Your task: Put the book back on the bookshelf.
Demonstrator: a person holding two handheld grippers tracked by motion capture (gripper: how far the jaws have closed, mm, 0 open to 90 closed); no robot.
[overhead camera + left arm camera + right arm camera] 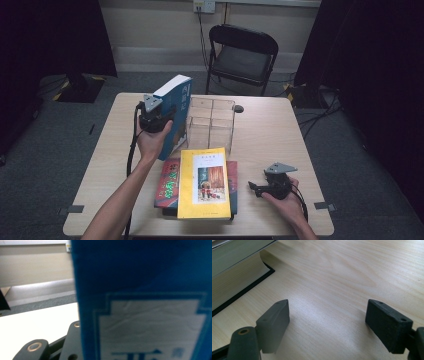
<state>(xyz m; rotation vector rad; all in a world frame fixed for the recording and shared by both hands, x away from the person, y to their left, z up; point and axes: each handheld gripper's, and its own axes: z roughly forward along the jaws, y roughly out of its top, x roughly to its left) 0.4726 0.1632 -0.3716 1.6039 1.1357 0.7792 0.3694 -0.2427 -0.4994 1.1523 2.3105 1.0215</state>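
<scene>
A thick blue book [175, 107] stands upright and tilted at the table's left rear, just left of a clear plastic divider box [211, 125]. My left gripper [167, 120] is shut on its lower part; in the left gripper view the blue cover [150, 290] sits close up, with one black finger [71, 340] pressed against its side. A yellow book [205, 182] tops a stack at the front, over a red book [169, 182]. My right gripper [253, 189] rests low on the table just right of that stack, open [327, 325] over bare wood, with the stack's page edges [234, 277] to its left.
The light wooden table [270, 130] has free room at its right and left sides. A black folding chair [242, 55] stands behind the table. Cables trail on the grey floor to the right.
</scene>
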